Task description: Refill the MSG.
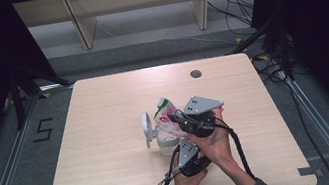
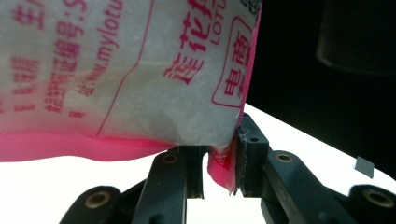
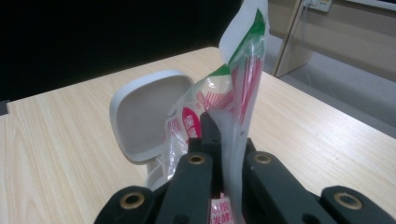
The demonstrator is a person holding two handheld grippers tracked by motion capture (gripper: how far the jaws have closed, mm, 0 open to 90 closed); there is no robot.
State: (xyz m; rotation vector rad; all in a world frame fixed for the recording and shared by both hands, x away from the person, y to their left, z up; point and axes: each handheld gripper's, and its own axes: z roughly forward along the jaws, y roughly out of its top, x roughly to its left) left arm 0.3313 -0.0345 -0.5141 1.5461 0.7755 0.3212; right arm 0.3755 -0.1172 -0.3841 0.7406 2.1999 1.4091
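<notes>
A thin plastic bag (image 1: 164, 108) printed in red, pink and green stands bunched near the table's middle. It reaches into a small white container (image 1: 165, 144) whose lid (image 1: 146, 126) is swung up on the left. My right gripper (image 1: 174, 117) comes in from the right and is shut on the bag's clear upper film (image 3: 238, 70). In its own view the right gripper (image 3: 220, 140) pinches that film, with the open lid (image 3: 149, 112) behind. My left gripper (image 1: 180, 144) reaches up from below. In its own view the left gripper (image 2: 219, 164) is shut on the bag's pink lower edge (image 2: 140, 70).
The light wooden table (image 1: 116, 181) has a round cable hole (image 1: 195, 73) at the back right. Both gripper cables trail toward the front edge. Dark curtains stand at both sides, and wooden shelf legs and floor cables lie beyond the far edge.
</notes>
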